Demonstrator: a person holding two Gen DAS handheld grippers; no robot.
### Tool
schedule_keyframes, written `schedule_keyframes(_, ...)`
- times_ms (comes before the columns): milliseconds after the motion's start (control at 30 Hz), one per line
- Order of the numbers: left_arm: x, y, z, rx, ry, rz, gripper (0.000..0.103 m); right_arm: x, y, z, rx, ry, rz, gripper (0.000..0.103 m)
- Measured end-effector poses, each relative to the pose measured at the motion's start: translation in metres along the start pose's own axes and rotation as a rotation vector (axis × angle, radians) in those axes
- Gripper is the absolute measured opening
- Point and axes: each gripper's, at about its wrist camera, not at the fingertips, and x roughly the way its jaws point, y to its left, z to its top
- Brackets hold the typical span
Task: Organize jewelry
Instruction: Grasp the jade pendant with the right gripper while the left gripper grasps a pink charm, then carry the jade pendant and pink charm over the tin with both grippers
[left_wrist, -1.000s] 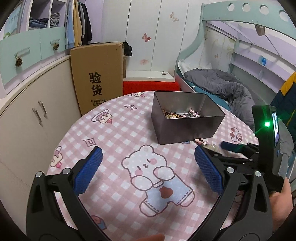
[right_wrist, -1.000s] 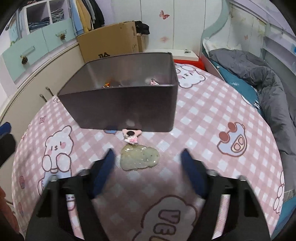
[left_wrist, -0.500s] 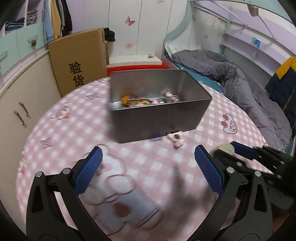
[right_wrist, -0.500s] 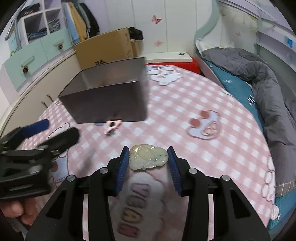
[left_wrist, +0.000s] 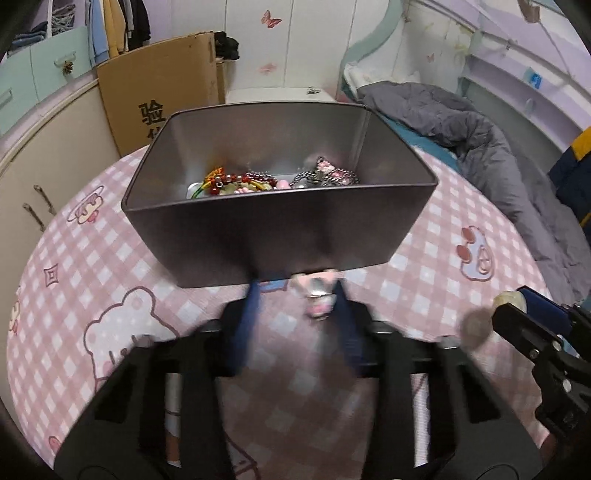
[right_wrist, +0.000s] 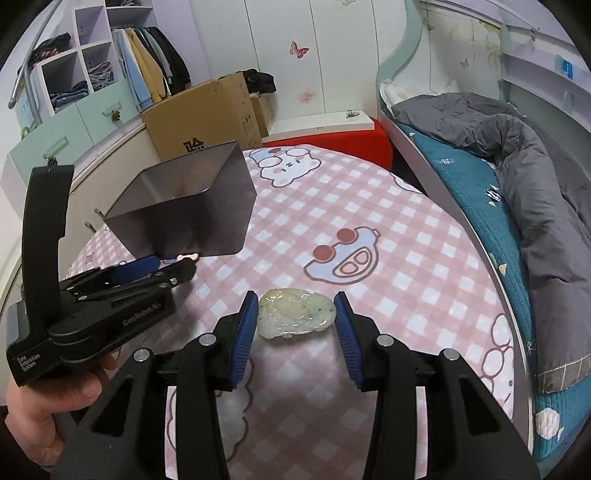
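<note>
The round bench (right_wrist: 406, 236) wears a soft pink-and-white checked cloth printed with cartoon bears and pigs. Toward its far left edge stands a rectangular metal tin (left_wrist: 280, 229), dull grey, smooth-walled with rounded corners and flaring upward. Inside it lies a tangle of jewelry (left_wrist: 273, 181): dark red round beads, orange cord, a silver-toned chain and small pink charm pieces.

The left hand-held gripper (left_wrist: 295, 314) is at the tin's near wall, low over the cloth. Its blue ribbed pads are drawn in to a narrow gap, and a small pink charm (left_wrist: 319, 295) with a shiny metallic middle sits against the inner face of the right pad; motion blur makes it impossible to tell whether the pads actually pinch it. In the right wrist view the same tool's tip (right_wrist: 166, 269) lies at the tin's base, with the pink charm poking out past it.

The right hand-held gripper (right_wrist: 297, 326), near the bench's front edge, is partly closed around a pale green jade pendant (right_wrist: 295, 312). The pendant is flat, oval, lumpy-edged and translucent, with carved relief and a glossy surface. It spans the gap between the ribbed blue pads, which press on its two ends.
</note>
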Motion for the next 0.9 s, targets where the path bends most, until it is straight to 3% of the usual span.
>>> schedule_keyframes(200, -0.012, 0.010, -0.008, 0.015, 0.006, -0.055, 0.015, -0.001, 0.008, 0.000, -0.030, 0.000, 0.025, 0.039)
schedule_keyframes(400, -0.047, 0.024, -0.012, 0.026, -0.039, -0.086, 0.015, -0.007, 0.028, 0.010, -0.069, -0.017, 0.044, 0.039)
schedule_keyframes(600, -0.098, 0.041, 0.002, 0.048, -0.132, -0.117, 0.015, -0.024, 0.055, 0.034, -0.121, -0.073, 0.046, 0.039)
schedule_keyframes(900, -0.146, 0.057, 0.045, 0.086, -0.237, -0.202, 0.015, -0.051, 0.088, 0.091, -0.188, -0.167, 0.072, 0.039)
